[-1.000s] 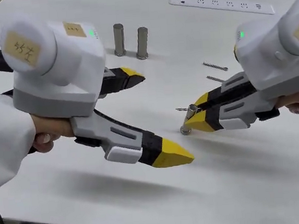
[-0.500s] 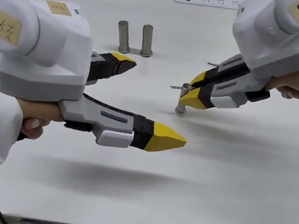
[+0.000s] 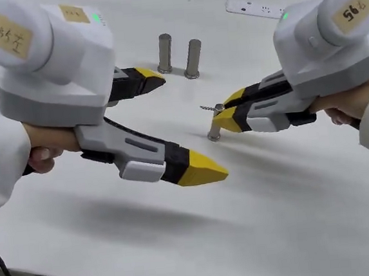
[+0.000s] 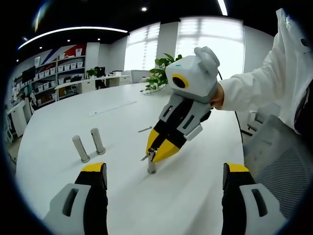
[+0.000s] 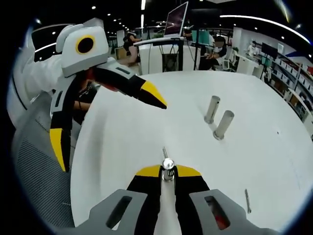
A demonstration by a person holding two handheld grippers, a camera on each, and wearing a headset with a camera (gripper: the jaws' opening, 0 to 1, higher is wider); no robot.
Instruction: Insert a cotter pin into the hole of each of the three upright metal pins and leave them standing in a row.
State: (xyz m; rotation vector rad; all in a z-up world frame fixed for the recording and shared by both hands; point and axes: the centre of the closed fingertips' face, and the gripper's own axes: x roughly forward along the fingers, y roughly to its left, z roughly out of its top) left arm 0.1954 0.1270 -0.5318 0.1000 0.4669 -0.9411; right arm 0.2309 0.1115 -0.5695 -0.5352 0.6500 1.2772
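My right gripper [image 3: 227, 118] is clenched on one metal pin [image 3: 215, 130] near its top. The pin's foot is on the white table [image 3: 276, 220] and a cotter pin [image 3: 208, 107] pokes out sideways just past the yellow tips, while my left gripper [image 3: 191, 126] hangs nearby with its jaws spread wide, gripping nothing. The right gripper's sticker [image 3: 352, 15] reads something like "56"; I can't make out the handwriting on the left one's. I count three metal pins, the held one plus two free pins [image 3: 164, 52] upright side by side farther back, and one loose cotter pin [image 5: 247, 200] lying on the table.
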